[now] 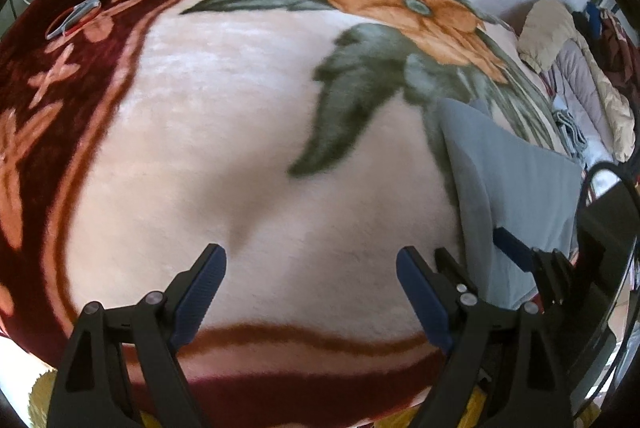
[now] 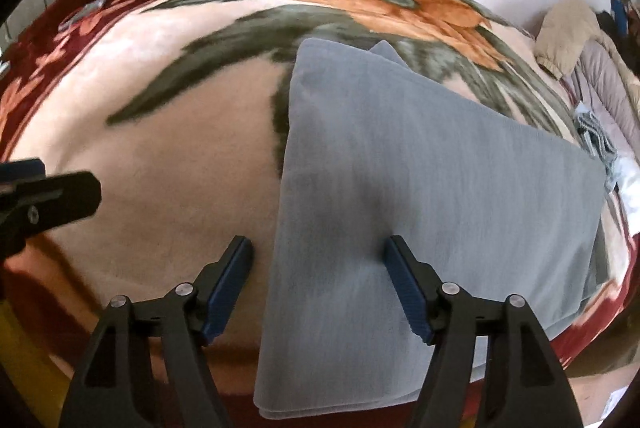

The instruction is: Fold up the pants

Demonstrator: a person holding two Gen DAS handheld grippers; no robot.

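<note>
Two grippers hang over a bed spread with a cream blanket (image 1: 240, 131) that bears a big orange flower (image 1: 404, 3) with green leaves and a dark red patterned border. The left gripper (image 1: 312, 284) has its blue-padded fingers spread wide with nothing between them, over bare blanket near the near edge. The right gripper (image 2: 320, 280) is likewise released, fingers well apart; its left finger sits over the blanket just beside the left edge of the pants (image 2: 420, 187), and its right finger is over the grey cloth itself.

Those grey pants lie folded into a flat, roughly rectangular stack right of the blanket's middle, the layered edges showing at the near end, a small corner poking out at the far end. In the left wrist view the pants (image 1: 516, 187) appear at the right, with the right gripper (image 1: 476, 252) over them.

Scissors (image 1: 80, 11) rest on the red border at the far left. Piled clothes (image 1: 576, 67) lie at the far right.
</note>
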